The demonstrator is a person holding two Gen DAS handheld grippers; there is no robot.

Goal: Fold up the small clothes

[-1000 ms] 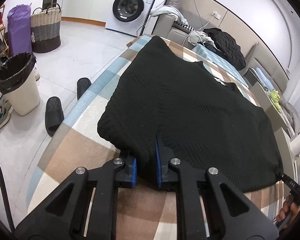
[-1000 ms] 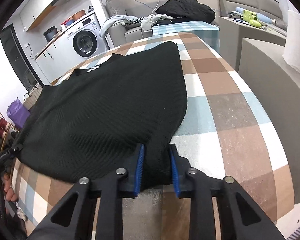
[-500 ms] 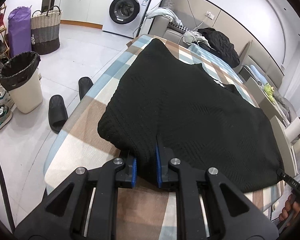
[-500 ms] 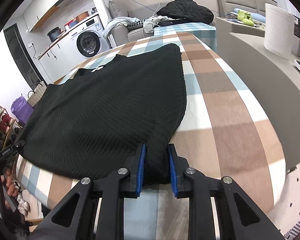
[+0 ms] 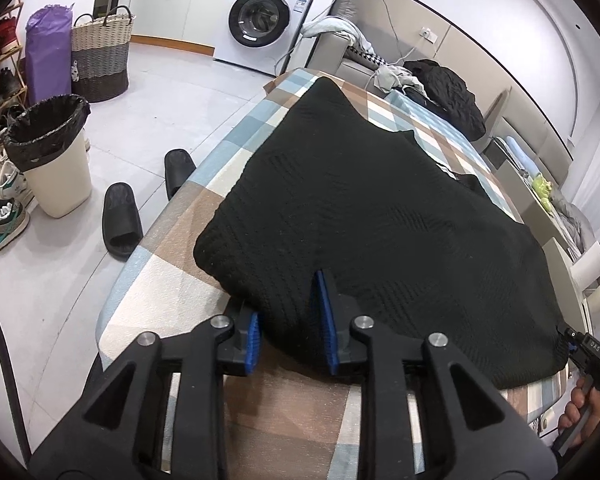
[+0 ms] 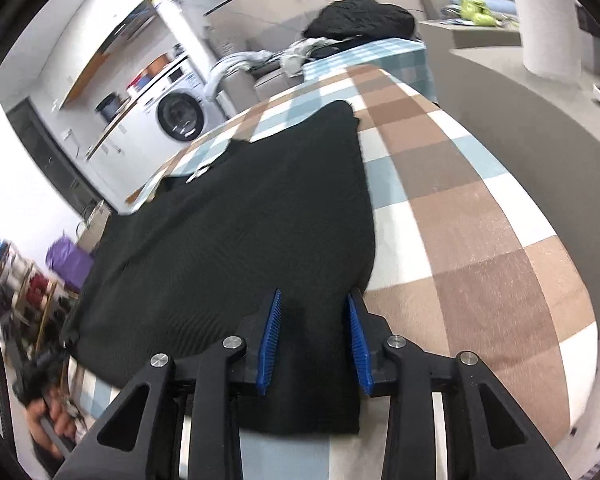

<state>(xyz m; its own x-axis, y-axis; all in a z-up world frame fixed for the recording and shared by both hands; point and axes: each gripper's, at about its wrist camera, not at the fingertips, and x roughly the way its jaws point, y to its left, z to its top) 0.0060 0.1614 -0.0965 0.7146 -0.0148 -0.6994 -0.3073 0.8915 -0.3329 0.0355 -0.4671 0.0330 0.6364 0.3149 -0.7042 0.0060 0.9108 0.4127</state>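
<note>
A black knit garment [image 5: 372, 216] lies spread over a table with a brown, blue and white checked cloth [image 5: 172, 280]. My left gripper [image 5: 290, 320] has its jaws parted around the garment's near hem at the left corner. My right gripper [image 6: 312, 332] has its jaws parted wider, and the right end of the hem [image 6: 300, 400] lies loose between the blue pads. The garment [image 6: 240, 240] fills the middle of the right wrist view. The right gripper also shows at the right edge of the left wrist view [image 5: 580, 344].
On the floor to the left stand a white bin with a black bag [image 5: 52, 156], black slippers [image 5: 120, 220], a woven basket [image 5: 100, 56] and a washing machine [image 5: 264, 20]. A sofa with clothes [image 5: 440, 92] lies beyond the table. A paper roll [image 6: 548, 24] stands on a grey counter at right.
Both grippers have opened: the jaws that were shut on the hem now stand apart, the right ones wider. The garment's near edge has dropped onto the table. The right wrist view has tilted.
</note>
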